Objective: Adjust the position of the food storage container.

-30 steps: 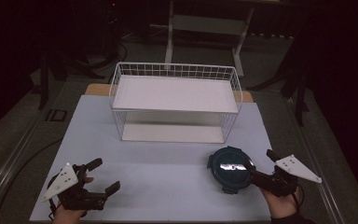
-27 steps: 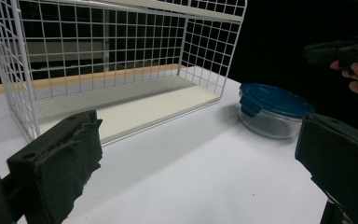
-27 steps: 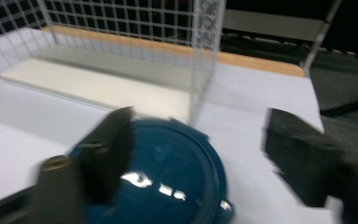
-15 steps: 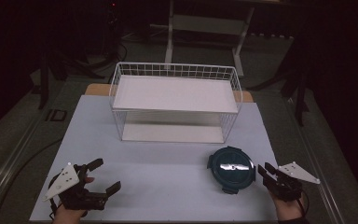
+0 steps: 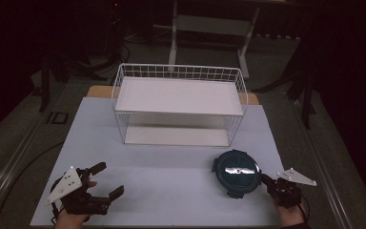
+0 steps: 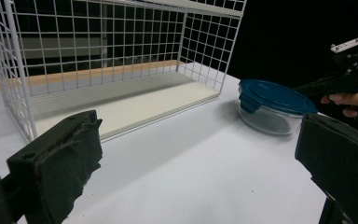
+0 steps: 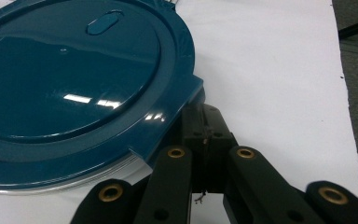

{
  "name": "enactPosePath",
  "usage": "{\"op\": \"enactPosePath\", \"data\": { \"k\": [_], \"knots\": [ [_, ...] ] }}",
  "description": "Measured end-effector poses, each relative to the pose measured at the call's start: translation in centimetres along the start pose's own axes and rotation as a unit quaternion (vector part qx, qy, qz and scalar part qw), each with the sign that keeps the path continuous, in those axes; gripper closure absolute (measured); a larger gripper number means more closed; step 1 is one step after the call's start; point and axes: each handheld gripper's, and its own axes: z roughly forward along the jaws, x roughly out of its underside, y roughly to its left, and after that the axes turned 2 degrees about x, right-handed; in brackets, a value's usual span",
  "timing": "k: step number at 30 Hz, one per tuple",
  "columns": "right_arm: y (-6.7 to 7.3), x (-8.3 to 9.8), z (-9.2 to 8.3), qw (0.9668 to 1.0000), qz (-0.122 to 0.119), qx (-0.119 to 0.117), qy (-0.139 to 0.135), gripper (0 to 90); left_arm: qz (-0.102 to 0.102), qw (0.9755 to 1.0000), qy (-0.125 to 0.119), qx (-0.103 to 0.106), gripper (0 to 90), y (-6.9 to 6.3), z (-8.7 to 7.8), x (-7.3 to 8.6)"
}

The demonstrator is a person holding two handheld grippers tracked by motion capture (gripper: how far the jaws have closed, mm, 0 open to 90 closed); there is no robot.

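Down on the pale, matte table (image 5: 171, 171), a round container (image 5: 236, 172) sits in front of the wire basket (image 5: 178, 102), off that basket's front right corner and well apart from it. Its lid is smooth, glossy teal plastic with a raised ring, an oval dimple near the top and squared locking tabs jutting from the rim; from the left gripper view the bowl (image 6: 265, 122) under the lid looks clear and glassy, with curved walls. The basket is a white grid of thin wire, box-shaped, with a flat white board across its top and another flat panel lying as its floor.

The right gripper (image 5: 267, 179) lies just beside the container, on the side away from the basket's left end. Its jaws have just been closing and now stand pressed together; in the right gripper view the black, hinged links with brass-coloured pins meet at the tip (image 7: 205, 122), right at one lid tab, with nothing between the pads. Whether the tip touches the tab I cannot tell.

The left gripper (image 5: 108, 179) rests well in front of the basket's left front corner, jaws spread wide. Its pads (image 6: 58, 170) are blocky, dark and rough-textured, with fuzzy edges, and nothing is held between them.
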Motion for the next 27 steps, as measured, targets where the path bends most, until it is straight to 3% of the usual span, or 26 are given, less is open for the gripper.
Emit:
{"op": "enactPosePath", "data": {
  "k": [12, 19, 21, 27],
  "knots": [
    [0.7, -0.8, 0.8, 0.9998, -0.008, -0.017, 0.002, 90.0, 0.001, 1.0000, 0.005, 0.003, 0.5, -0.1, 0.3, 0.1],
    [2.1, -1.7, 2.0, 0.9987, -0.022, -0.046, 0.003, 90.0, 0.000, 1.0000, 0.006, 0.004, 0.5, -0.1, 0.3, 0.1],
    [2.8, -2.1, 2.5, 0.9977, -0.037, -0.057, 0.004, 90.0, 0.001, 1.0000, 0.007, 0.004, 0.5, -0.1, 0.3, 0.1],
    [2.8, -2.1, 2.6, 0.9974, -0.031, -0.064, -0.005, 90.0, 0.000, 1.0000, 0.006, 0.004, 0.5, -0.1, 0.2, 0.1]
  ]
}}
